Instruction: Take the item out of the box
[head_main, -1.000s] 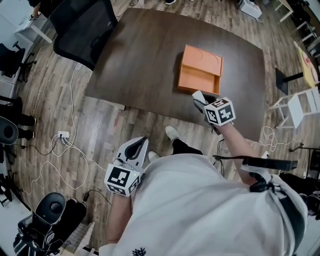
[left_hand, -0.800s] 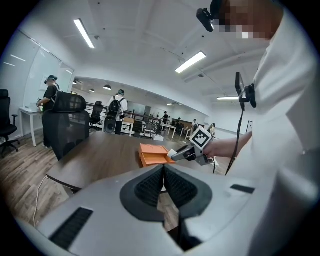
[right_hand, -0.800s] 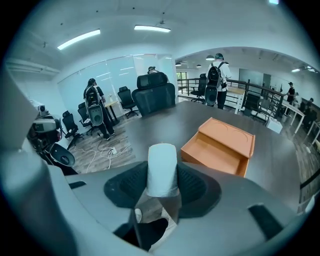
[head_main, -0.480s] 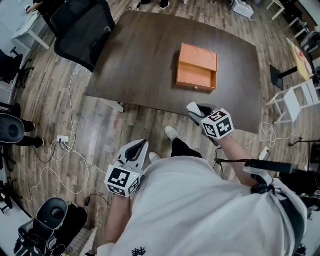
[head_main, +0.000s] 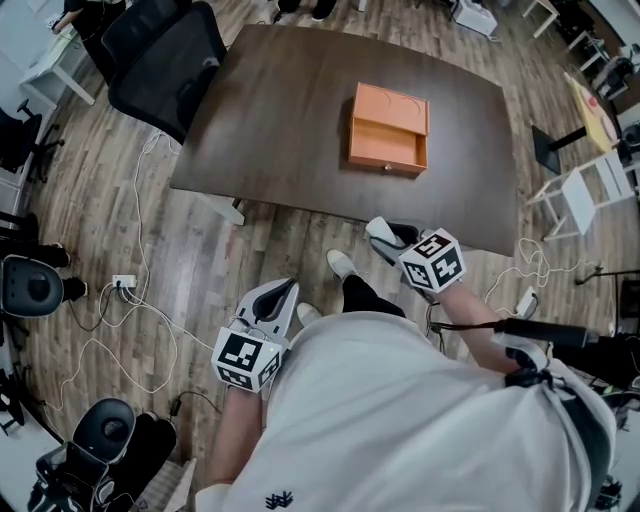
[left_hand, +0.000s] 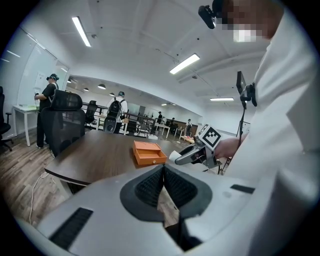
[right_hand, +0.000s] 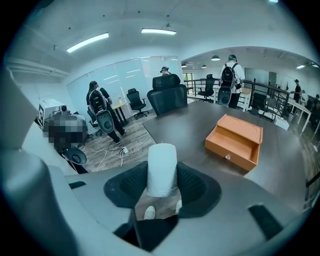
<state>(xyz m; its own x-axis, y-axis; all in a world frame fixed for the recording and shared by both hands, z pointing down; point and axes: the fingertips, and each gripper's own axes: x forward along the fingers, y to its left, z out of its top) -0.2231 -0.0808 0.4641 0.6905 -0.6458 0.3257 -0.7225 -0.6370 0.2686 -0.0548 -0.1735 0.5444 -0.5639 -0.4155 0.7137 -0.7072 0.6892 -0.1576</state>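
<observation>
Off table (head_main: 300, 120), right gripper (head_main: 384, 237) around cylinder (right_hand: 161, 169)

A dark wooden table (head_main: 290, 120) bears an orange box (head_main: 388, 125), its drawer pulled open toward the near edge.

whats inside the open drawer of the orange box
The drawer shows only bare orange floor, no item. The box's rear half is covered by its top, so inside there is unseen. The right gripper holds a white roll.

Bright, even light; fisheye-warped edges
</observation>
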